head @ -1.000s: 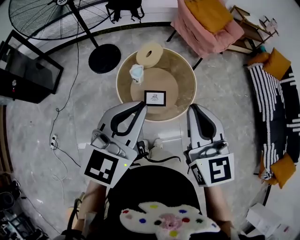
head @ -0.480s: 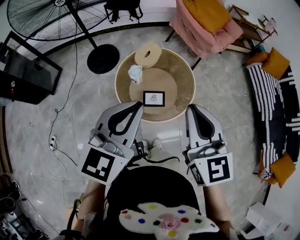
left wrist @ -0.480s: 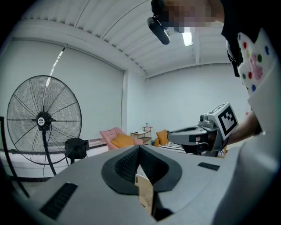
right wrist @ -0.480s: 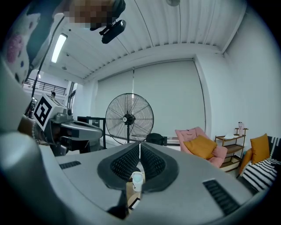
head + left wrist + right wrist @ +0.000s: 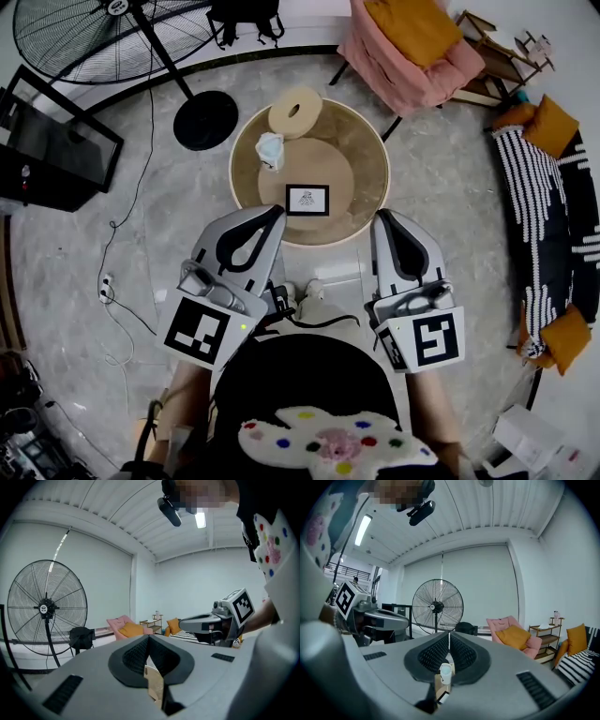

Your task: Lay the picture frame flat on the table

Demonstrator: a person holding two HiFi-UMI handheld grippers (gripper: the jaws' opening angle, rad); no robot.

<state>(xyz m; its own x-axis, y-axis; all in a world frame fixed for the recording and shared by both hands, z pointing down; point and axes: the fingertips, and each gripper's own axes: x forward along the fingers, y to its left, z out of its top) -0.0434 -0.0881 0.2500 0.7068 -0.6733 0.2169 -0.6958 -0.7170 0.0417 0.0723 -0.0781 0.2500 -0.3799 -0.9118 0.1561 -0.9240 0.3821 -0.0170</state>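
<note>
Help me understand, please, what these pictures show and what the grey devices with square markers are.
A person holds two hand-held grippers; there is no robot arm. The head view looks down from the person's head: the left gripper and right gripper point toward a round table. The other two pictures come from cameras riding on each gripper, looking along its jaws. Both pairs of jaws are together and hold nothing. On the table are a black picture frame, a cream ring-shaped object and a small pale blue-and-white container.
</note>
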